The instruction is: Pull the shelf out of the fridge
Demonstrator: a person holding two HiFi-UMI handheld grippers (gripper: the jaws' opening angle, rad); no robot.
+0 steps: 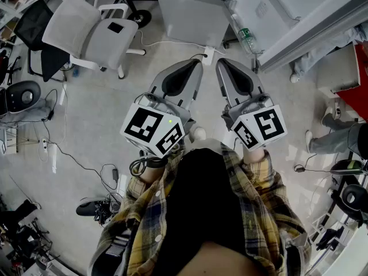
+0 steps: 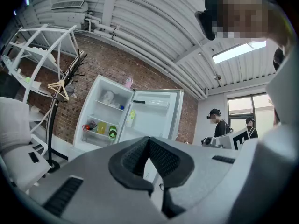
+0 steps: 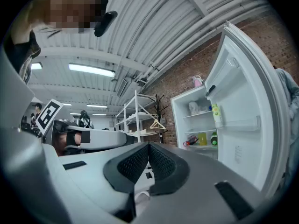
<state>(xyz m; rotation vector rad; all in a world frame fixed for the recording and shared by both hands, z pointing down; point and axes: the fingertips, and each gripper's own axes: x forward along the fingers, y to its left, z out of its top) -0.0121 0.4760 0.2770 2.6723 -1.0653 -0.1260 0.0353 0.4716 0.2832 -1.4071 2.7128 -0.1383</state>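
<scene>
- Shelf (image 2: 110,105): not out yet. The shelves sit in their slots inside the open fridge (image 2: 105,113), left of centre in the left gripper view. I cannot tell which of them is meant.
- Nearest, across the bottom of the head view, is the person's checked shirt (image 1: 259,194). Both grippers are held out level ahead of it, side by side at mid-frame.
- The left gripper (image 1: 197,63) has its jaws pressed together with nothing between them. Its own view shows the ribbed pads (image 2: 140,155) meeting just below centre.
- The right gripper (image 1: 221,62) is the same: jaws closed on each other, pads (image 3: 160,161) meeting, nothing held.
- Past the tips is open floor (image 1: 172,50), with a white chair (image 1: 92,33) at the upper left of the head view. Neither gripper is near the fridge.
- Farthest, at the right of the right gripper view, the fridge door (image 3: 247,106) is swung wide. This leaves the compartment and its shelves (image 3: 200,115) clear to reach.
- The lower shelf carries bottles (image 2: 107,130), yellow and green, and something white sits on the one above.
- Progress, as I judge it: only the open door counts as done.
- What remains is closing the gap to the fridge, parting the jaws, taking a shelf's front edge and drawing it straight out. Anything standing on that shelf could tip.
</scene>
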